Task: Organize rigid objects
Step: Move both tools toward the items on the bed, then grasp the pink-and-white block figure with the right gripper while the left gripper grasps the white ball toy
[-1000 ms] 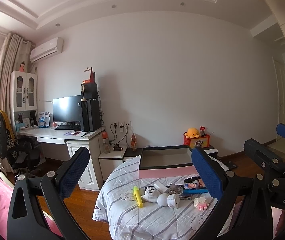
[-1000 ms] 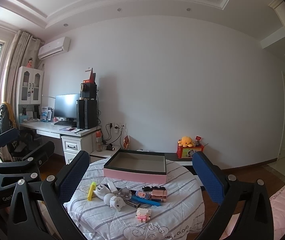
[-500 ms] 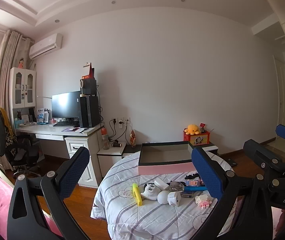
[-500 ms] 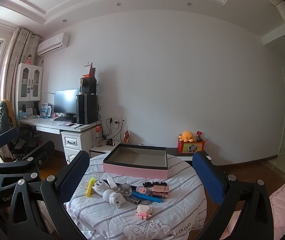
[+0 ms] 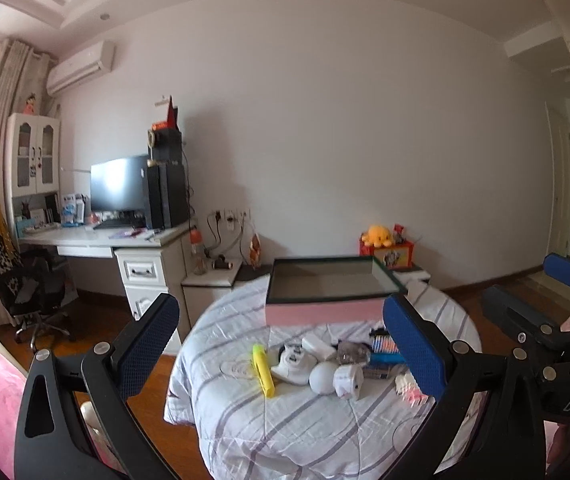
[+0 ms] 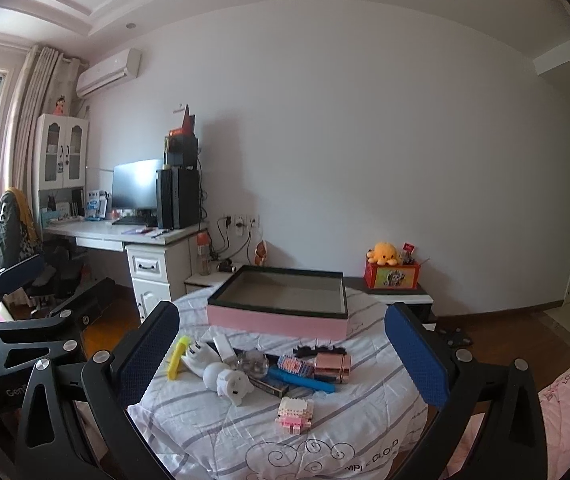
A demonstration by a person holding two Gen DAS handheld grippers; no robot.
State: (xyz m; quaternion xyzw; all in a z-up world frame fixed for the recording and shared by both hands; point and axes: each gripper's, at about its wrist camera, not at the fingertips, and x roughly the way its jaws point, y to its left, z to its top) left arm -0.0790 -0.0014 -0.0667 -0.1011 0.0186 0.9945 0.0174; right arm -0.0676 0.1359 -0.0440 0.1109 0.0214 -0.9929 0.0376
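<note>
I hold my left gripper [image 5: 281,344] with its jaws spread wide and nothing in them; my right gripper [image 6: 283,350] is spread wide and holds nothing too; both hang well back from the round table [image 6: 325,440] with the striped cloth; the toys sit in a heap between my right jaws; the yellow pen [image 6: 176,356] lies nearest the left jaw; the white pig [image 6: 234,385] is in the middle; the pink block toy [image 6: 295,409] sits closest to me; the blue brush [image 6: 303,378] touches the shiny pink box [image 6: 331,367] toward the right jaw; the big pink tray [image 6: 281,304] sits open behind the heap, farther from me.
</note>
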